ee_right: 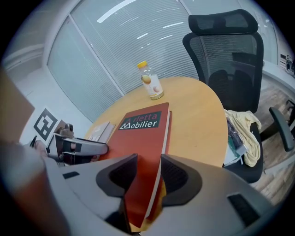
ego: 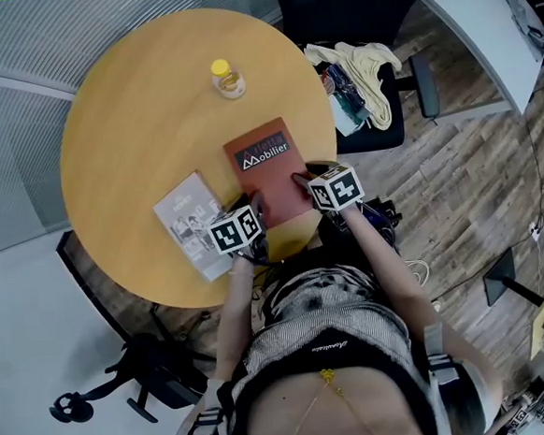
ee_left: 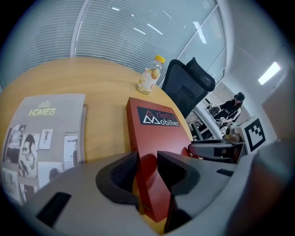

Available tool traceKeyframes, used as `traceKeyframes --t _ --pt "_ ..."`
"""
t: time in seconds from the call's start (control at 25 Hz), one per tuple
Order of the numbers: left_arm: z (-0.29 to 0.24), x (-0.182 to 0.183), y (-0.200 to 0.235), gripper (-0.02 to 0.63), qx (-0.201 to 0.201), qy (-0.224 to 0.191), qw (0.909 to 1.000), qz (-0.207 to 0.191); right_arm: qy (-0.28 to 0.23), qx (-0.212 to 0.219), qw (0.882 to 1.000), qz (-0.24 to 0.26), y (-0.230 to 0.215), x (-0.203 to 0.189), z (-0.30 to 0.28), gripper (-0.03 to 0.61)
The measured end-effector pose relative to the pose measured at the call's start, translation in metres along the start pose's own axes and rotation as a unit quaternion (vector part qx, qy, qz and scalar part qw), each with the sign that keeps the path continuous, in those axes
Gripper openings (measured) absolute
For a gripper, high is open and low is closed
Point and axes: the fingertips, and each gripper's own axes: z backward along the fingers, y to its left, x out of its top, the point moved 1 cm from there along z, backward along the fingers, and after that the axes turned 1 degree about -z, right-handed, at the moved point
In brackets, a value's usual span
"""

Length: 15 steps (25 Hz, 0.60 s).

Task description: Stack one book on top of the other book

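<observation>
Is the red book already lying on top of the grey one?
No, the red book lies beside the grey book on the table, bare wood between them.

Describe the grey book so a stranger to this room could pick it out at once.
Find the round wooden table. Two books lie near its front edge; the grey book is the left one. Unlike the red book beside it, its cover is pale grey, with small photos and the word HOMES.
</observation>
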Motion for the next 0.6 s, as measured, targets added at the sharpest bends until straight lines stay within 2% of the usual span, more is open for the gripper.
traceKeyframes --t 0.6 --pt "-0.005 0.0 0.0017 0.15 -0.026 0.012 0.9995 0.015 0.001 0.012 1.0 -0.009 -0.0012 -0.001 -0.0033 0.16"
